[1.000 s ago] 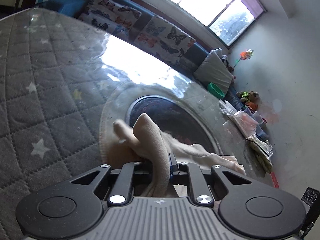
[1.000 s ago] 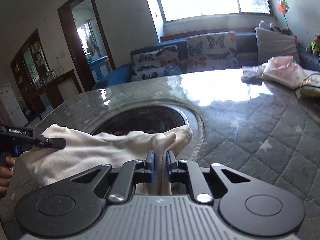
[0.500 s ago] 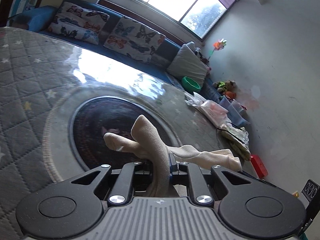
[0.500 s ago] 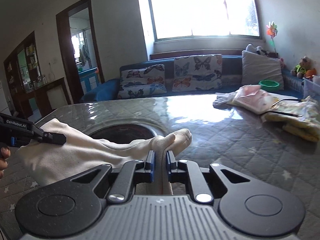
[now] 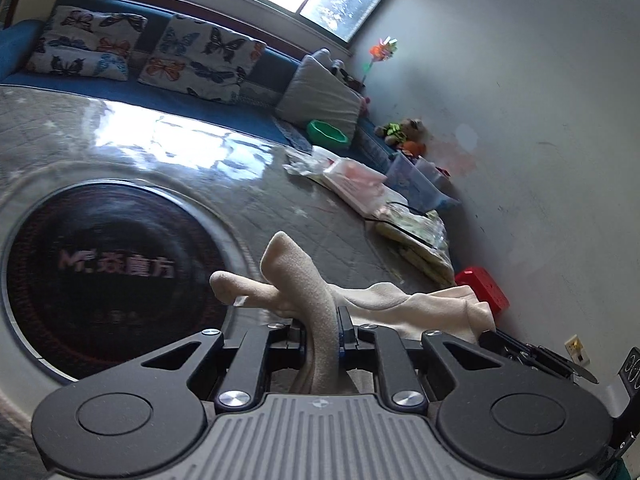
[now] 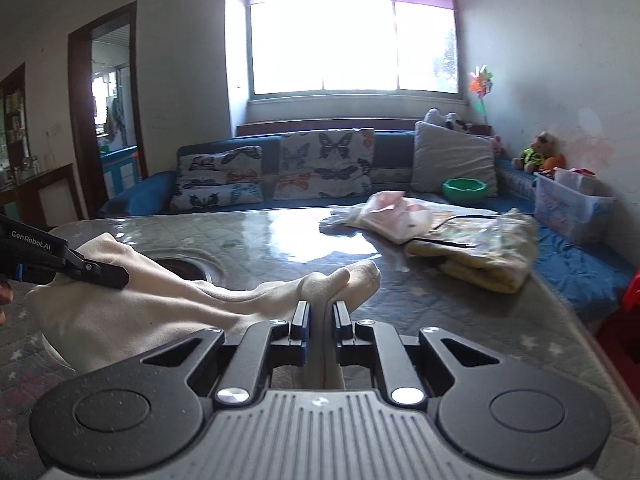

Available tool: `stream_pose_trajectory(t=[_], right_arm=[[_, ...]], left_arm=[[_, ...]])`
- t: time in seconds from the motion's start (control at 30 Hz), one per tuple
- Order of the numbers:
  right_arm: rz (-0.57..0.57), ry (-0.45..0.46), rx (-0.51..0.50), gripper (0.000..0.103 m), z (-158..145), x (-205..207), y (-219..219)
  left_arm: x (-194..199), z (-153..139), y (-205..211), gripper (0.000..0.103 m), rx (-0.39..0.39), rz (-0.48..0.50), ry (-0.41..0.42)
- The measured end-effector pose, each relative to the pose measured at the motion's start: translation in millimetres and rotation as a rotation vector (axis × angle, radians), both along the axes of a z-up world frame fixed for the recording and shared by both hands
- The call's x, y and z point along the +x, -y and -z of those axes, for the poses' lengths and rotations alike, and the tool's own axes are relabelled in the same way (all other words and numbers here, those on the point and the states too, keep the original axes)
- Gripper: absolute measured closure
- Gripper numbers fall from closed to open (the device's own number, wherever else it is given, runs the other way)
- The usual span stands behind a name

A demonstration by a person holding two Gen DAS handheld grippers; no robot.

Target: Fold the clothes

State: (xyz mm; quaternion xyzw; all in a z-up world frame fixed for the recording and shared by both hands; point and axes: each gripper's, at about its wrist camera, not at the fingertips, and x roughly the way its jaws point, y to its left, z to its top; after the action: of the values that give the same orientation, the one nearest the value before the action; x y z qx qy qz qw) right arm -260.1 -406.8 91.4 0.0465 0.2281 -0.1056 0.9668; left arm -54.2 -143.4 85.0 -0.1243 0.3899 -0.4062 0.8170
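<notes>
- Left gripper (image 5: 322, 322) clamped on a fold of the cream garment (image 5: 296, 280); cloth bunched thick between the jaws, tip poking up past them.
- Right gripper (image 6: 320, 316) likewise pinched tight on the other end of the garment (image 6: 160, 300).
- Garment strung between the two grippers, lifted over the table (image 6: 280, 240), just this side of the round dark inset (image 5: 100, 264) in the table top; middle sagging, whether it grazes the table not clear.
- Step in hand, as judged: carrying the held edge across to lay one half over the other.
- To do well: keep both grips firm, hold both ends at matching height, keep light tension so the span stays flat and free of twist.
- Lower onto the quilted area near the inset, well short of the pile (image 6: 472, 248) of other clothes at the far right of it.
- Release only after the edges line up; bunched grip risks a lumpy corner, so smooth afterwards.
- Against a second ago: both grips unchanged, same folds in the jaws.
- Both views now sit higher and tilt up more; more sofa (image 6: 140, 200), window and wall showing, less table top.
- In the left view the inset has slid from behind the cloth to the left.
- Pile and red box (image 5: 482, 288) now in plainer sight.
</notes>
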Motion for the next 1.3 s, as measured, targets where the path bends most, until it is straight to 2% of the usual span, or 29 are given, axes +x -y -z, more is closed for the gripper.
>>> stream_pose_trajectory(t=[0.2, 0.27, 0.37, 0.53, 0.7, 0.77, 0.83, 1.1, 1.17, 1.23, 1.3], right_arm=[[0.067, -0.004, -0.020, 0.093, 0, -21, 25], [0.088, -0.003, -0.024, 0.100, 1, -27, 31], [0.126, -0.009, -0.016, 0.100, 5, -39, 45], [0.153, -0.027, 0.016, 0.100, 19, -48, 55], [0.133, -0.050, 0.070, 0.093, 33, -43, 58], [0.130, -0.071, 0.113, 0.079, 43, -37, 61], [0.137, -0.093, 0.140, 0.073, 53, -31, 65], [0.156, -0.124, 0.240, 0.072, 87, -14, 77], [0.142, -0.115, 0.255, 0.090, 86, -14, 76], [0.137, -0.102, 0.240, 0.096, 83, -15, 73], [0.137, -0.082, 0.198, 0.096, 74, -21, 68]], left_arm=[[-12, 1, 36, 0.088, 0.010, 0.059, -0.007], [-16, 3, 44, 0.088, 0.014, 0.076, -0.012], [-24, 9, 55, 0.088, 0.034, 0.098, -0.006], [-26, 24, 57, 0.088, 0.089, 0.074, -0.025], [-23, 27, 50, 0.088, 0.102, 0.050, -0.034], [-23, 28, 51, 0.088, 0.105, 0.050, -0.034], [-23, 28, 51, 0.088, 0.109, 0.050, -0.033], [-21, 32, 52, 0.088, 0.123, 0.047, -0.037], [-21, 32, 53, 0.088, 0.123, 0.048, -0.037], [-21, 31, 54, 0.088, 0.120, 0.053, -0.036], [-23, 29, 56, 0.088, 0.115, 0.061, -0.033]])
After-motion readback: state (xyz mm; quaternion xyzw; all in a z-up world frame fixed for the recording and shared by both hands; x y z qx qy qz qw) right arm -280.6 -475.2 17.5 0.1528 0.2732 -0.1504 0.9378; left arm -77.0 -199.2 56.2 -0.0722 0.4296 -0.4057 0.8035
